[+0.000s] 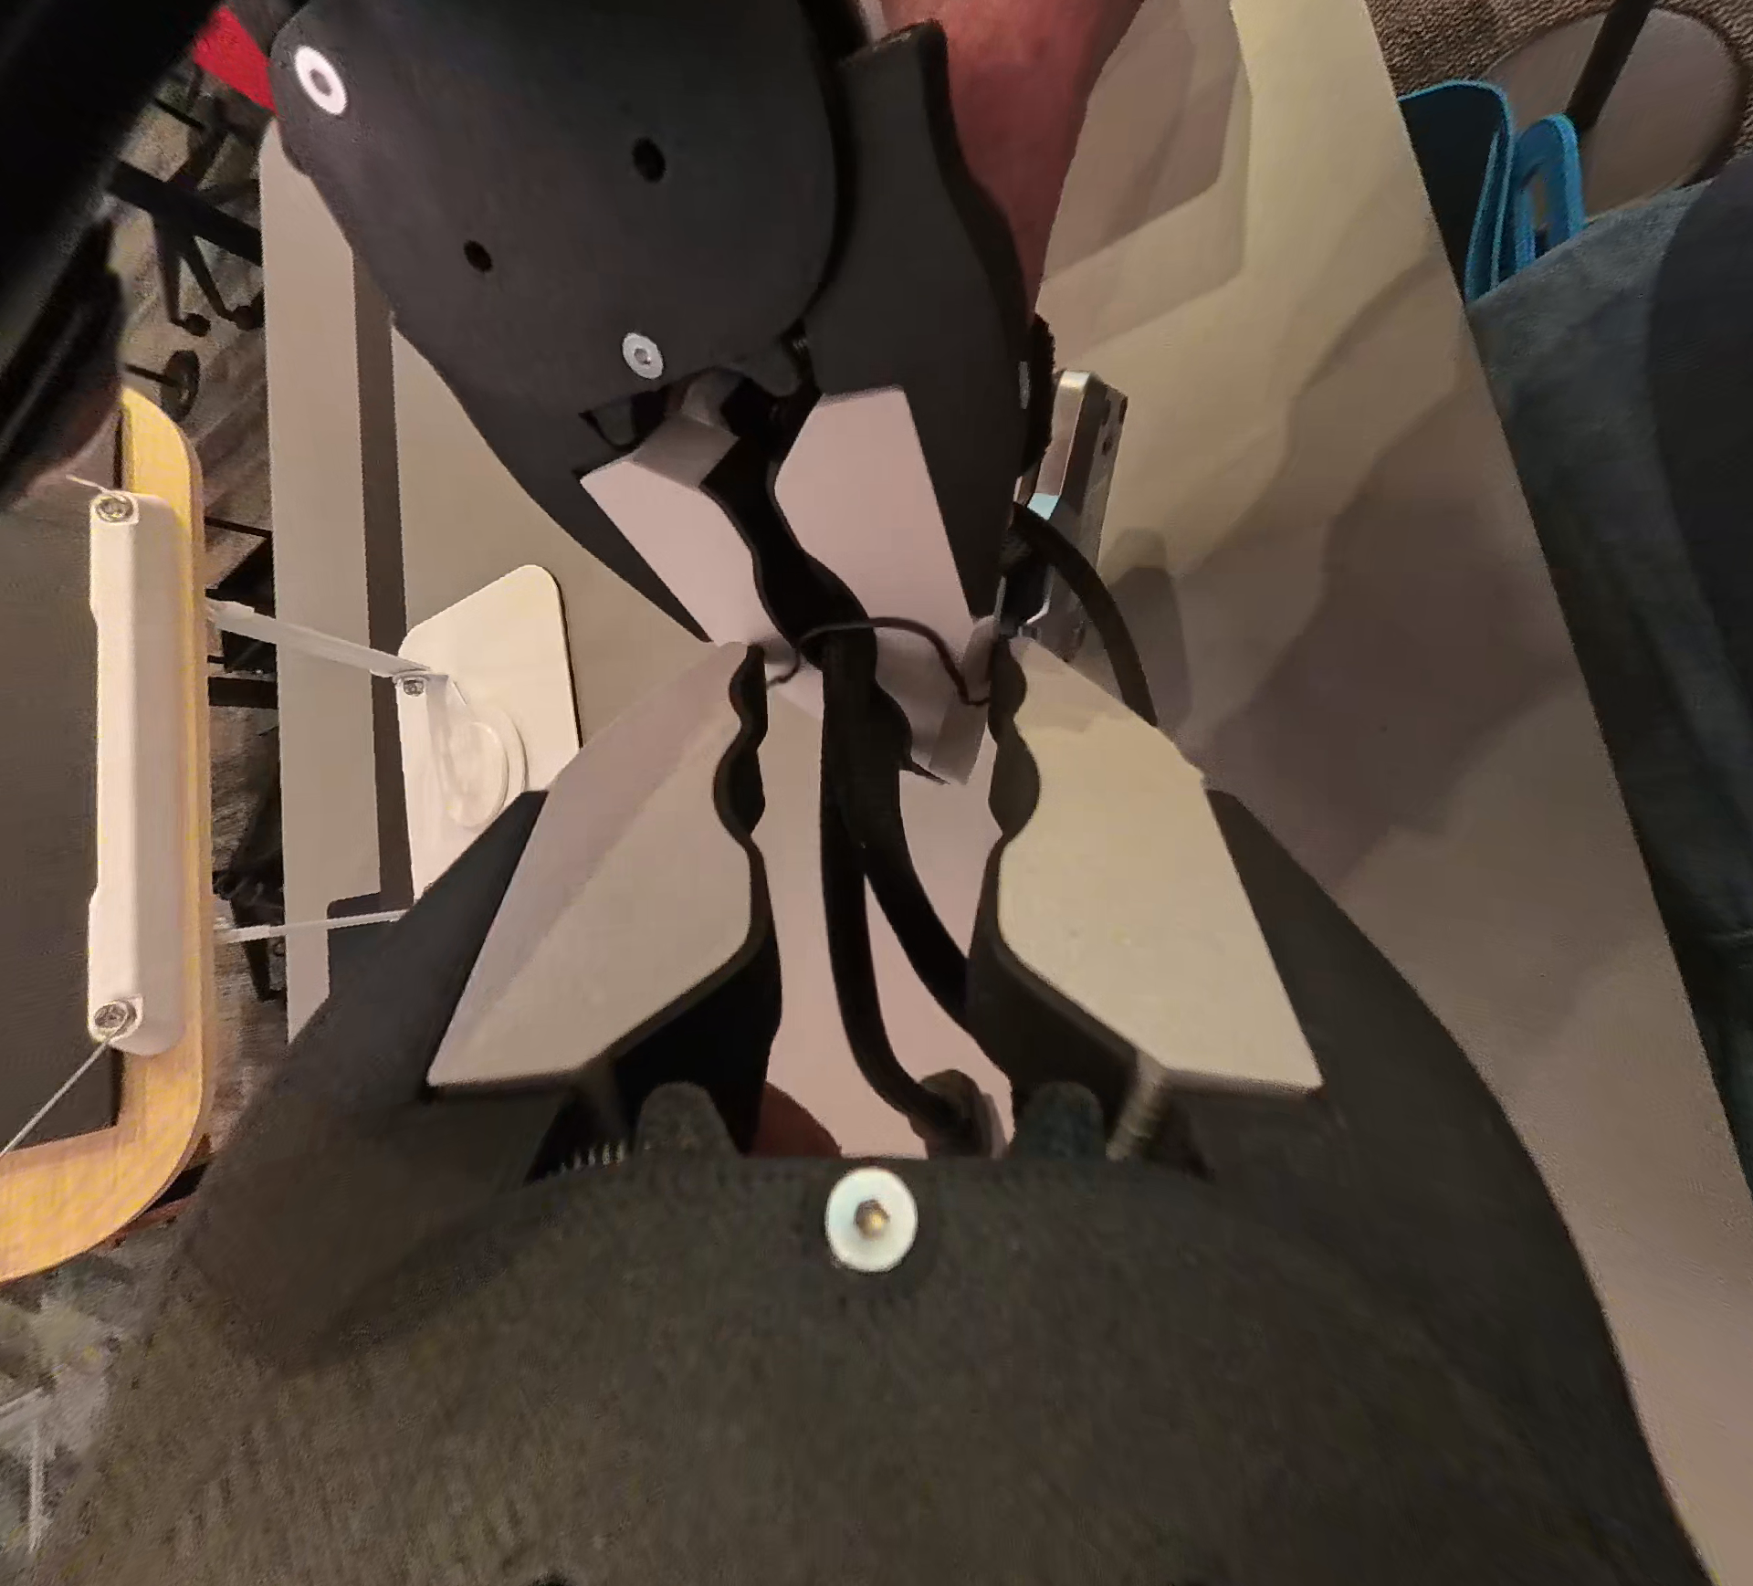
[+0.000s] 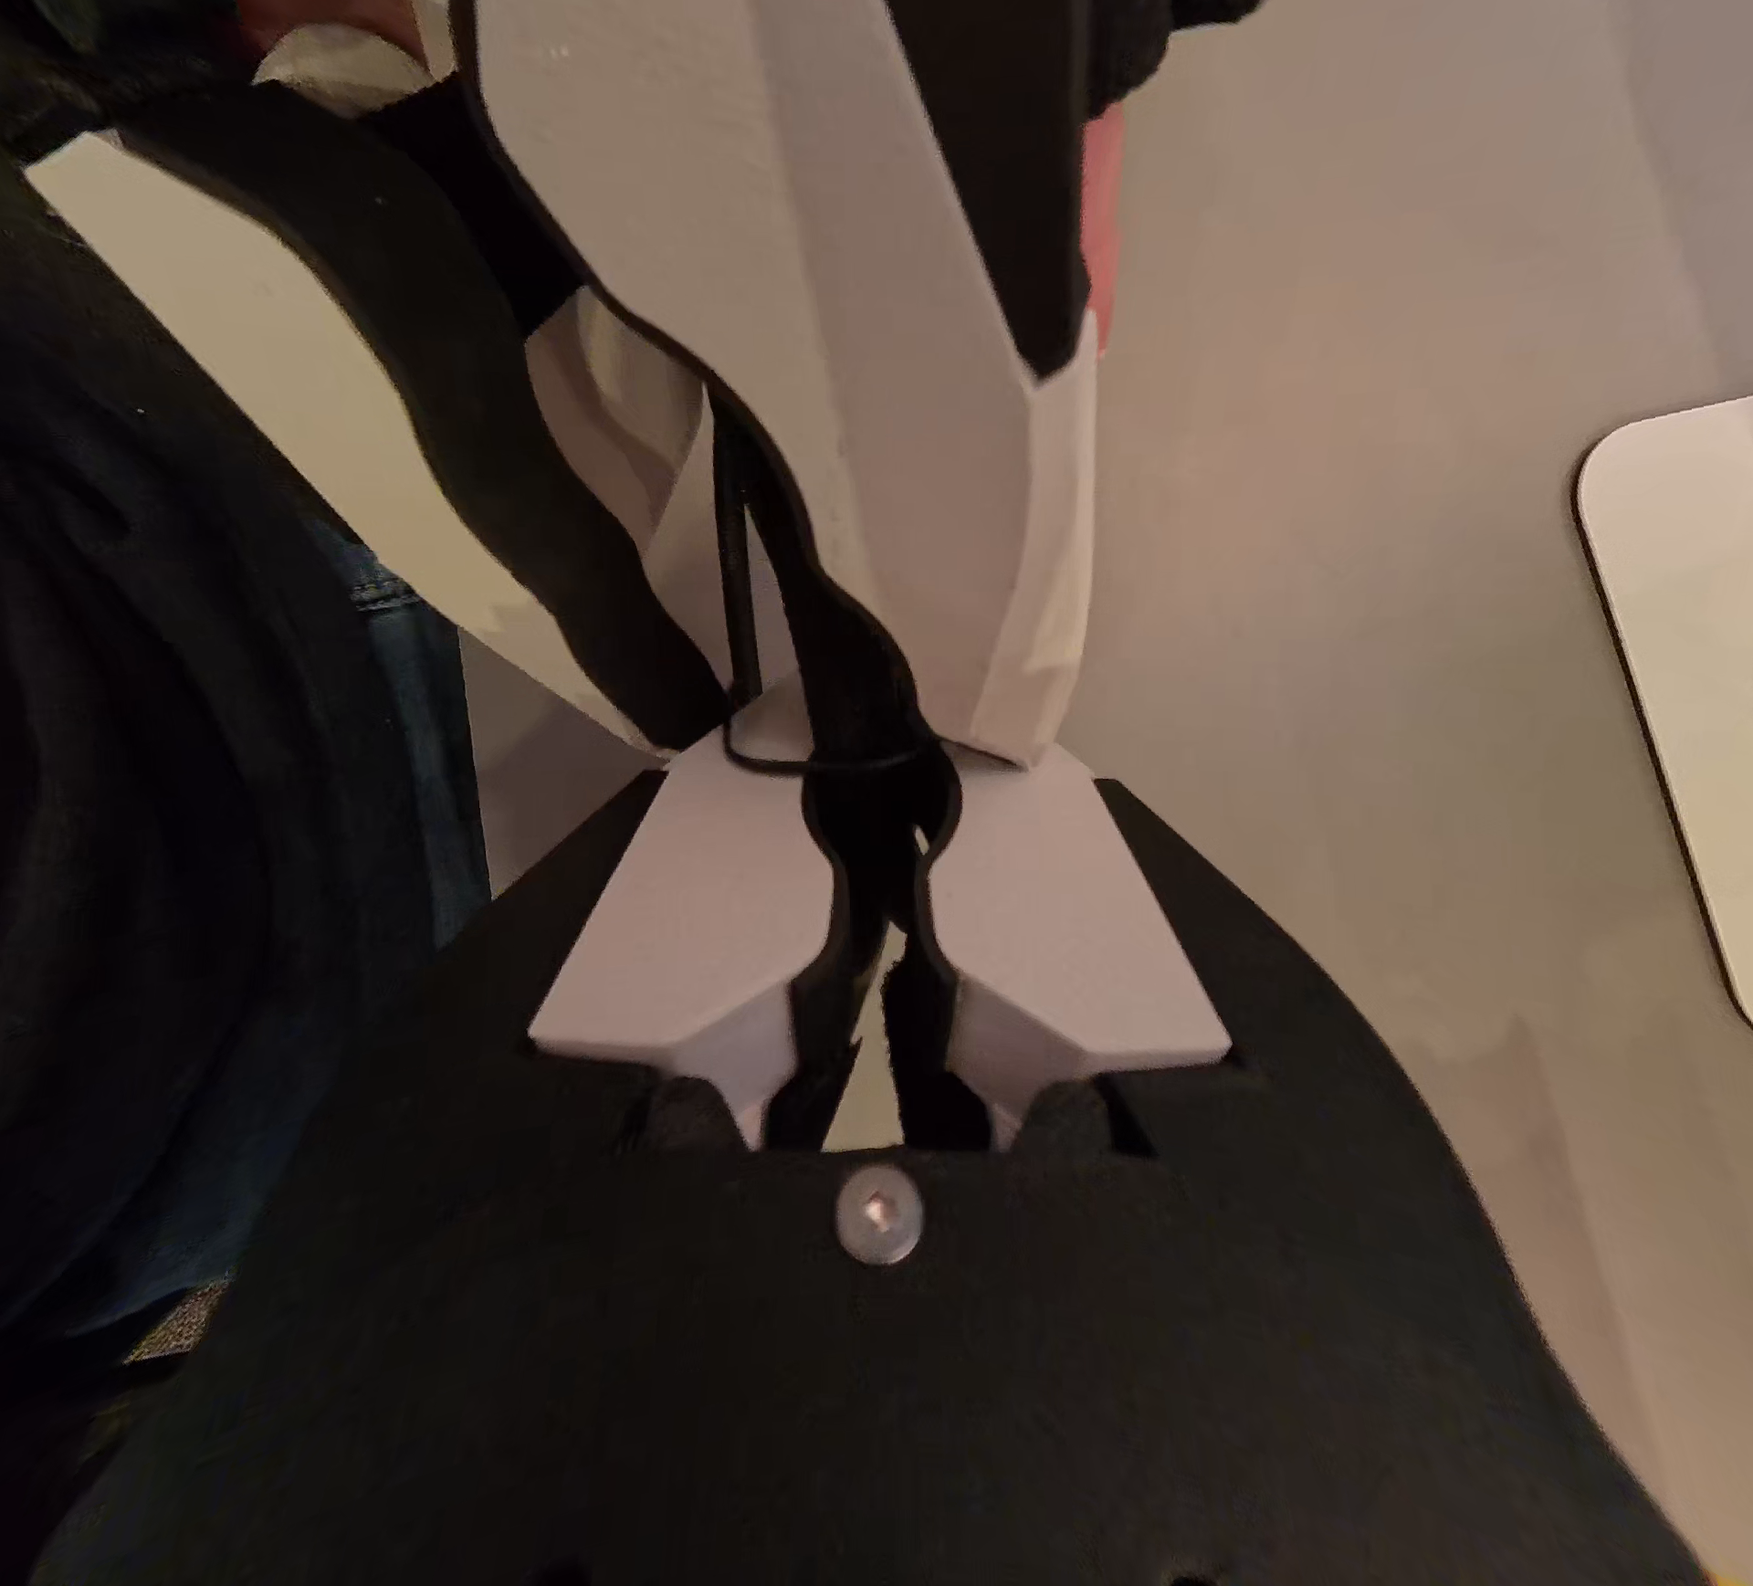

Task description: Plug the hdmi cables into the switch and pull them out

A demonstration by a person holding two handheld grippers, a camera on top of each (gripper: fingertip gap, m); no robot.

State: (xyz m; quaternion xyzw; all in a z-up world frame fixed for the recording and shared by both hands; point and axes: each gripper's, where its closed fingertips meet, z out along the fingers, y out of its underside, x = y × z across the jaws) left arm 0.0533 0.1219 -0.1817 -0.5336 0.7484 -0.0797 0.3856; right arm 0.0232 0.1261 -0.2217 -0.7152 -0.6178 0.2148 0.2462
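Both grippers are nose to nose over the pale bench (image 1: 1328,687), tips nearly touching in the middle of each frame. Left gripper (image 1: 873,668), filling the bottom of its own view, has its fingers apart with a clear gap, and two black cables (image 1: 858,857) run down through that gap without being pinched. Right gripper (image 2: 877,767), at the bottom of its own view, looks pretty much closed on the black cable bundle (image 2: 873,867) sitting between its wavy pads; a thin black tie (image 2: 806,767) loops around the bundle right at the tips. In the left view the right gripper comes down from the upper left, and just to its right, center-right of the frame, there's a small silver box (image 1: 1081,487), presumably the switch, with a black cable curving off its lower end. Whether a plug is seated in it, can't tell. A white board (image 1: 493,687) lies at middle left, a wooden-edged panel (image 1: 180,782) at the far left.
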